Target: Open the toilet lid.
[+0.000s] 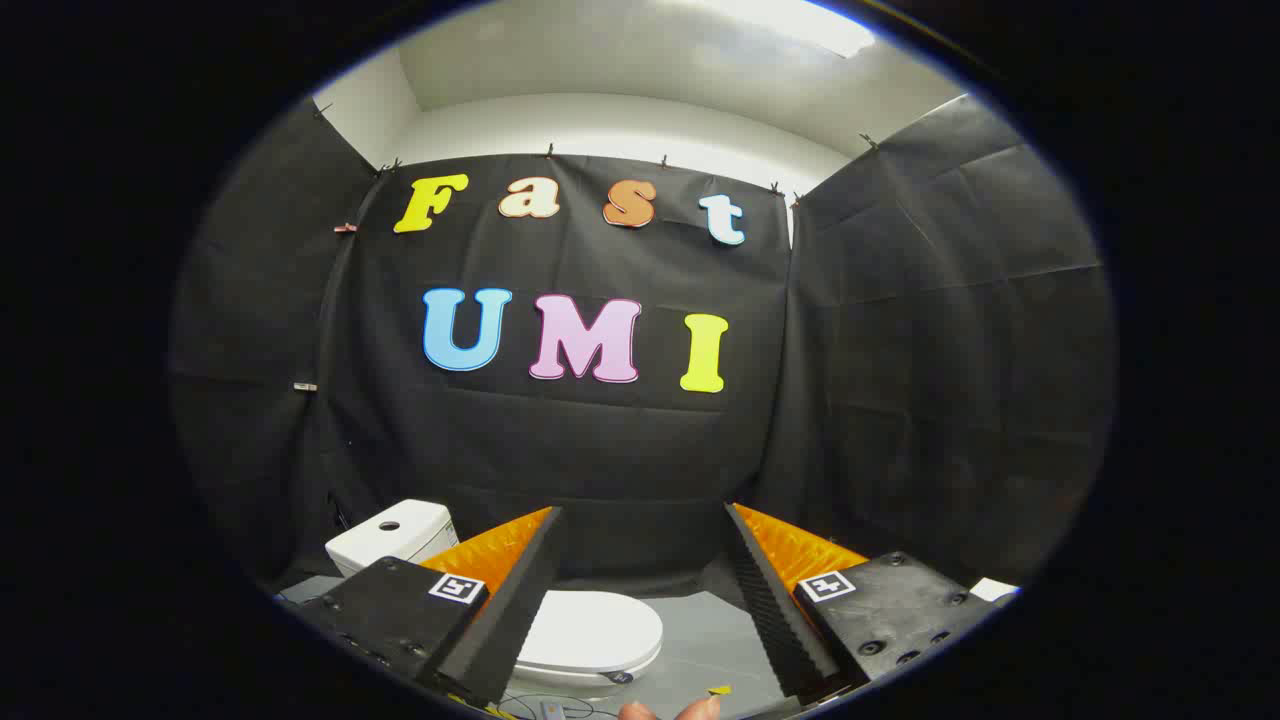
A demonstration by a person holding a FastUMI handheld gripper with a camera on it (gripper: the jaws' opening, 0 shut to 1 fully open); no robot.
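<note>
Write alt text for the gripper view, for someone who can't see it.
A white toilet with its lid shut sits on a grey floor, low between and beyond the open fingers of a handheld gripper, which touch nothing. Its white tank stands behind the left finger, against a black cloth wall.

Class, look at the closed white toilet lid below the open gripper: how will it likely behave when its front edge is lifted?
The toilet lid looks like one smooth, glossy shell, so probably stiff and somewhat slippery. It lies flat toward the tank, so it likely swings up rather than comes away. The gripper is open, its fingers holding nothing.
</note>
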